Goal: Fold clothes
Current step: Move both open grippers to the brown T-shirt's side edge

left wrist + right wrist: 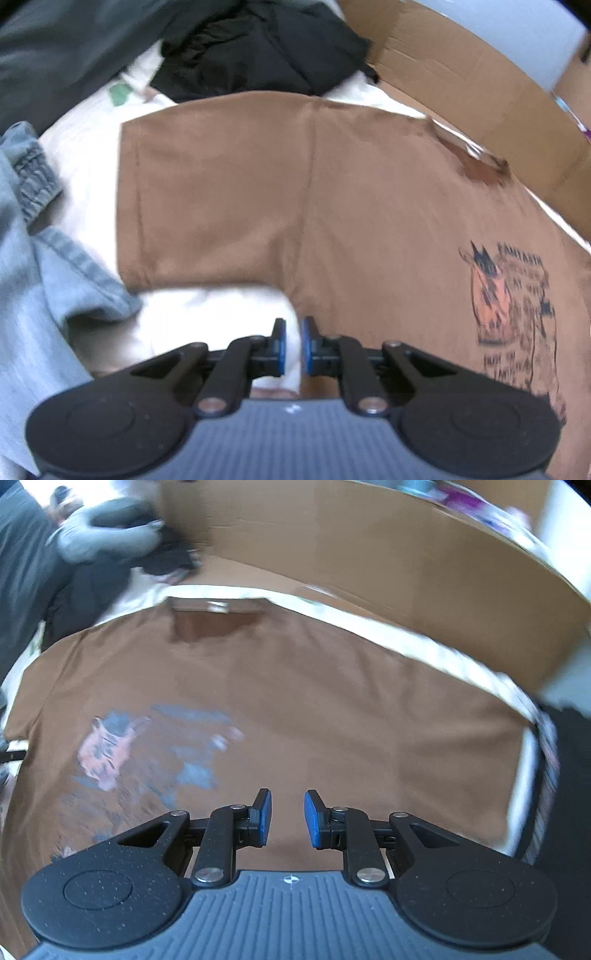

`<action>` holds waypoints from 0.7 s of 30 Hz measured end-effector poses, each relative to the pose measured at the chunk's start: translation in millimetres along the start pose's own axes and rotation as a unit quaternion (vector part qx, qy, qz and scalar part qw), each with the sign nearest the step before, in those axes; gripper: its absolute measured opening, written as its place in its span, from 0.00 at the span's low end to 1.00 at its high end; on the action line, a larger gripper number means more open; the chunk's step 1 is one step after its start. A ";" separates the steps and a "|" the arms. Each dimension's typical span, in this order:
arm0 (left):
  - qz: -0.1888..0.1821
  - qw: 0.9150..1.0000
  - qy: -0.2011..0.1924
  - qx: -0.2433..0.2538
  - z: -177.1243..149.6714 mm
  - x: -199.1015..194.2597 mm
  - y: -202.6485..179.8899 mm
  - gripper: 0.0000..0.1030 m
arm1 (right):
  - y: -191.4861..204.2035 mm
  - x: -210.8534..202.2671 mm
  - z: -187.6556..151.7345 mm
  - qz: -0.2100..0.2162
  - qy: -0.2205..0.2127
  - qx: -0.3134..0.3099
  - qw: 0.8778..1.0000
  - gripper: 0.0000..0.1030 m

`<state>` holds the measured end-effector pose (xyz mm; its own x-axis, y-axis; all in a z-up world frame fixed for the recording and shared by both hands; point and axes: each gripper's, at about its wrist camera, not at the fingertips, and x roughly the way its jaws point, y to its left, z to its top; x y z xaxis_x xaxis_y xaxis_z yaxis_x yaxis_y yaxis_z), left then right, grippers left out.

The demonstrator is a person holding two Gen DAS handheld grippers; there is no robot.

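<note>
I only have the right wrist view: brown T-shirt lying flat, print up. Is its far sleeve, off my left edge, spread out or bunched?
Observer: The sleeve lies spread flat on the white sheet.
Operator: Anything lying close to it?
Observer: A light denim garment sits just beside the cuff edge.
Operator: Is the left tool gripping anything?
Observer: No, the left tool is all but shut, with nothing between its pads.
</note>
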<state>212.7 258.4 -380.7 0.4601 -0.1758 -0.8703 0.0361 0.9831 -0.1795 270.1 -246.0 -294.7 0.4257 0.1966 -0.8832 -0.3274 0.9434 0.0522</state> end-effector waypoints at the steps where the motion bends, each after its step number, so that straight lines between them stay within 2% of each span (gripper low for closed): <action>1: 0.002 1.000 0.002 0.003 -3.7 0.1 -0.8 0.08 | -9.2 -4.2 -10.7 -0.005 0.001 0.017 1.000 0.26; 8: 0.001 1.000 0.007 -0.004 -23.8 -10.5 1.8 0.10 | -56.8 -20.9 -90.5 -0.043 0.001 0.131 0.990 0.26; 11: 0.002 1.000 0.000 -0.012 -29.1 -17.9 1.1 0.10 | -64.1 -19.7 -117.0 -0.054 -0.001 0.156 0.986 0.26; 15: -0.005 1.000 -0.004 -0.026 -36.0 -26.5 0.5 0.10 | -78.6 -17.8 -142.1 -0.061 -0.008 0.225 0.972 0.26; 18: -0.003 0.999 -0.002 -0.033 -43.0 -27.2 0.4 0.10 | -82.7 -16.2 -154.6 -0.059 -0.003 0.245 0.968 0.26; 21: -0.003 0.999 0.000 -0.035 -48.7 -27.2 -1.2 0.10 | -80.2 -9.4 -163.6 -0.054 0.011 0.245 0.968 0.26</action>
<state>157.0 259.4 -379.2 0.4603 -0.1815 -0.8690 -0.0230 0.9761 -0.2161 154.3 -367.2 -366.8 0.4149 0.0885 -0.9056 0.1591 0.9729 0.1680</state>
